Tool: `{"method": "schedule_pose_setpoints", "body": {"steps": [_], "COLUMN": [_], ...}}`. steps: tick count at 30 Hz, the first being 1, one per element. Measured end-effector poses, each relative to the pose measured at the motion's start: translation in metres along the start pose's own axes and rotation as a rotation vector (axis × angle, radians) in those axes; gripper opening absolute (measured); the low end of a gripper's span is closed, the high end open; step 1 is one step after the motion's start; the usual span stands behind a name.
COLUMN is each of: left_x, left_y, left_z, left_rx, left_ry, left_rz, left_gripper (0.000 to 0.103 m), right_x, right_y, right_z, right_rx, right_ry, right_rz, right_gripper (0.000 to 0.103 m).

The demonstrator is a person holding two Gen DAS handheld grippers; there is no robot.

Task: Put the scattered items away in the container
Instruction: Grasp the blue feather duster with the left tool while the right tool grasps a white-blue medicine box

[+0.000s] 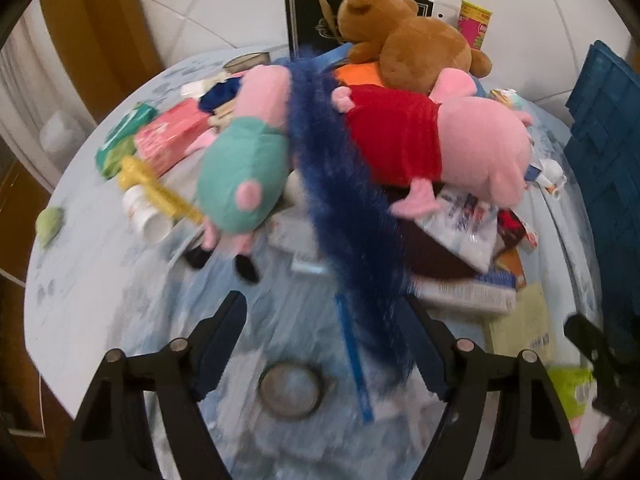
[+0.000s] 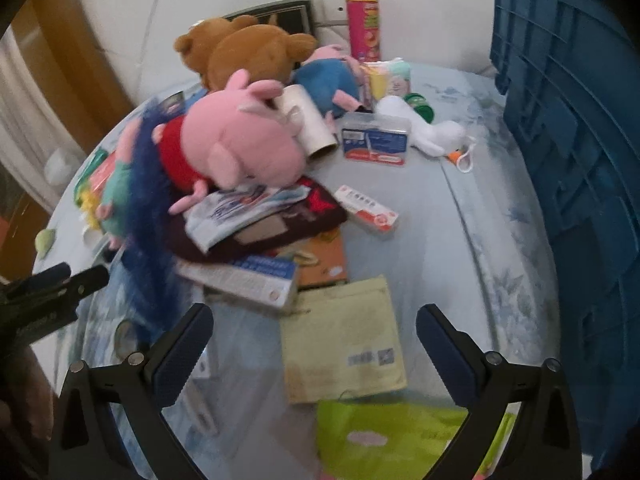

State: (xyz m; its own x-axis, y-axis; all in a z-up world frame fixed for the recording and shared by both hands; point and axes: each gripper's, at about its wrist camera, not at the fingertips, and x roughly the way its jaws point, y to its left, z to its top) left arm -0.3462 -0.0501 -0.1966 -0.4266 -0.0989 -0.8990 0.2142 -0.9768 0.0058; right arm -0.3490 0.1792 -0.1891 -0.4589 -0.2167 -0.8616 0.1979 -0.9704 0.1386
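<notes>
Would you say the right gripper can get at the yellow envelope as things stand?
Probably yes. The right gripper is open, and the yellow envelope lies flat just ahead of its jaws with nothing on top; only a box borders its far corner.

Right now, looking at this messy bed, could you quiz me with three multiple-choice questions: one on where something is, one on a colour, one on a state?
1. Where is the brown teddy bear?
A. top of the pile
B. in the crate
C. on the floor

2. What colour is the crate?
A. red
B. blue
C. white

3. How are the right tongs?
A. shut on a toy
B. open, empty
C. out of view

Answers: A, it lies above the pig plush in the red dress; B, its ribbed wall is blue; B, the fingers stand apart over the pale yellow packet.
</notes>
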Motion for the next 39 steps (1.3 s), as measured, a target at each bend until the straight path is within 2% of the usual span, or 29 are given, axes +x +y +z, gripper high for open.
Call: {"method": "schedule_pose_setpoints", "body": {"steps": [2,4,6,8,9,13,17,20,22,24,25,28,29,30,32,34,35,37,39], "left_x": [0.016,0.032,0.047,0.048,0.046,0.035,0.018,0.012,0.016,0.023,0.026,0.031,0.033,0.037,0.049,0.054,0.054,0.050,0.043], "left_y": [-0.007,-0.012,-0.014,-0.015,-0.014,0.006,0.034,0.054,0.063,0.065,0.064,0.061,0.060,0.061,0.064,0.065,0.065,0.064,0.063], "left_z": [0.007,0.008,0.002,-0.002,-0.004,-0.008,-0.012,-0.018,-0.022,-0.025,-0.025,-0.026,-0.024,-0.023,-0.021,-0.021,-0.022,-0.025,-0.029], "left_rx": [-0.004,-0.010,-0.028,-0.031,-0.026,-0.029,-0.040,-0.035,-0.026,-0.008,0.007,0.046,0.054,0.057,0.042,0.030,0.029,0.044,0.053], "left_ry": [0.015,0.031,0.059,0.048,0.037,0.044,0.031,0.031,0.043,0.046,0.046,0.039,0.041,0.048,0.072,0.081,0.080,0.072,0.076], "left_rz": [-0.004,0.004,-0.012,-0.005,0.009,0.080,0.130,0.157,0.158,0.143,0.139,0.123,0.120,0.116,0.106,0.084,0.073,0.058,0.037], "left_gripper": [0.074,0.065,0.038,0.034,0.027,0.019,0.016,0.016,0.016,0.016,0.016,0.016,0.020,0.028,0.033,0.033,0.033,0.026,0.025], "right_x": [0.006,0.012,0.019,0.025,0.028,0.040,0.052,0.056,0.061,0.067,0.069,0.073,0.076,0.079,0.086,0.098,0.103,0.103,0.098], "right_y": [0.000,0.000,0.001,0.001,0.001,0.002,0.004,0.025,0.040,0.053,0.057,0.064,0.066,0.068,0.069,0.068,0.068,0.070,0.071], "right_z": [0.003,0.005,0.008,0.011,0.012,0.017,0.022,0.018,0.014,0.009,0.009,0.010,0.012,0.014,0.015,0.012,0.010,0.006,0.001], "right_rx": [-0.008,-0.017,-0.025,-0.033,-0.038,-0.054,-0.075,-0.134,-0.178,-0.217,-0.230,-0.264,-0.282,-0.296,-0.306,-0.311,-0.312,-0.317,-0.301], "right_ry": [0.009,0.017,0.026,0.035,0.039,0.057,0.074,0.095,0.115,0.124,0.120,0.105,0.110,0.116,0.131,0.163,0.175,0.172,0.180], "right_rz": [0.016,0.031,0.047,0.063,0.070,0.102,0.135,0.151,0.143,0.125,0.104,0.052,0.038,0.025,0.012,0.019,0.016,-0.001,0.019], "right_gripper": [0.103,0.103,0.103,0.103,0.103,0.103,0.103,0.103,0.093,0.063,0.062,0.066,0.071,0.080,0.091,0.091,0.087,0.074,0.058]}}
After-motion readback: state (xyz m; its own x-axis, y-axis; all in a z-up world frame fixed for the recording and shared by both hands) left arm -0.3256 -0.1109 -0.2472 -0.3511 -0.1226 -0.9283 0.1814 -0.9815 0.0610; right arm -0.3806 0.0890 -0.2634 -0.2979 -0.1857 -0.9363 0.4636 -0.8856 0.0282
